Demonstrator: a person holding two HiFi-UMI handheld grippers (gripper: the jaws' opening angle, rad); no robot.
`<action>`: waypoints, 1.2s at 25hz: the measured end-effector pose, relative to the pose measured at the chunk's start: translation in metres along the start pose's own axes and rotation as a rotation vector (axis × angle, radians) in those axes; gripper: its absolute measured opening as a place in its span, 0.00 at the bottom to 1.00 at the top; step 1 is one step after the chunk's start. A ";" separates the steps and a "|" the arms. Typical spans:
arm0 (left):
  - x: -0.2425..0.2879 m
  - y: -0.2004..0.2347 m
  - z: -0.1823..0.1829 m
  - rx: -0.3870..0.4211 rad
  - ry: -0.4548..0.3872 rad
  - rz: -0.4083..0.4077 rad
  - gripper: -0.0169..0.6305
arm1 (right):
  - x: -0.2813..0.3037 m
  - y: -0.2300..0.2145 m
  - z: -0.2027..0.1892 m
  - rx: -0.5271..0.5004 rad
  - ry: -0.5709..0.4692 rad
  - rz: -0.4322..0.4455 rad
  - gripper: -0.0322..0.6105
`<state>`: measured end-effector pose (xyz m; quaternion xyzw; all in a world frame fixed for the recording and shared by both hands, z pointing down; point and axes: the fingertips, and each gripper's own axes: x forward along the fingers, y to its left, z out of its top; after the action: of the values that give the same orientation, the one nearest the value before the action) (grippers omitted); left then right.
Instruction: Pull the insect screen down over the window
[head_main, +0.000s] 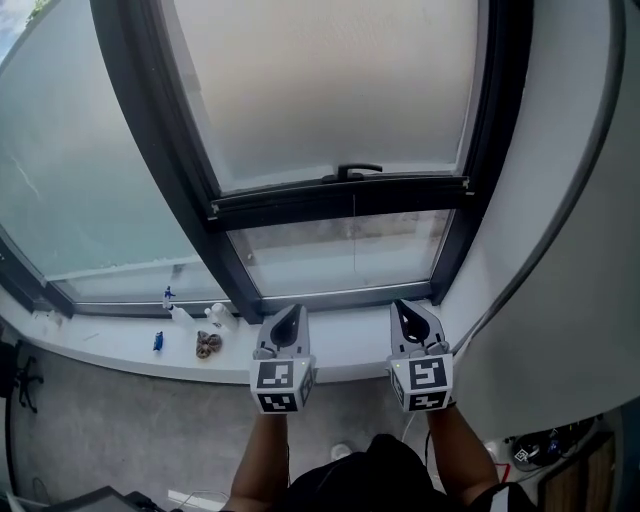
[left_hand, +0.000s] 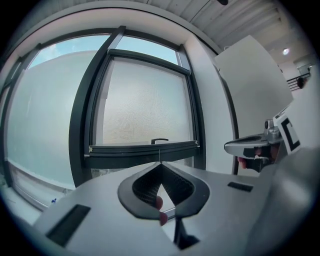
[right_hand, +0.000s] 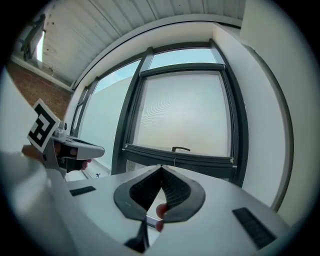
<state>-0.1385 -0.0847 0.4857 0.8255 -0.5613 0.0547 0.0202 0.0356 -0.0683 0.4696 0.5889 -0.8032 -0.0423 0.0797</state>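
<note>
A plain indoor room: dark-framed window (head_main: 172, 130), white sill (head_main: 120, 350), grey floor (head_main: 130, 430).

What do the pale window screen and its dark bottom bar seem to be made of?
Pale window screen: likely fine woven mesh, matte; grainy, light passes through. Dark bottom bar: smooth, satin; painted metal or plastic, cannot tell.

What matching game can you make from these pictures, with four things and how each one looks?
Things:
1 left gripper
2 handle
3 window sill
4 insect screen

Looks:
A white, with small things lying on it
B pulled part-way down
C jaws shut, nothing between them
D black, on the screen's lower bar

Pairs: 1-C, 2-D, 3-A, 4-B.
</note>
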 end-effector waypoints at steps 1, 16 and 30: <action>-0.002 -0.003 -0.002 0.003 -0.003 0.007 0.03 | -0.005 -0.001 -0.005 0.009 0.001 0.004 0.06; -0.006 -0.020 -0.014 0.028 -0.004 0.028 0.03 | -0.018 0.005 -0.011 -0.032 -0.025 0.024 0.05; -0.006 -0.035 -0.024 0.064 0.010 -0.011 0.03 | -0.017 0.003 -0.020 -0.013 -0.034 -0.003 0.05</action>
<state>-0.1099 -0.0643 0.5103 0.8286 -0.5546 0.0769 -0.0031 0.0413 -0.0504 0.4884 0.5886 -0.8033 -0.0579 0.0697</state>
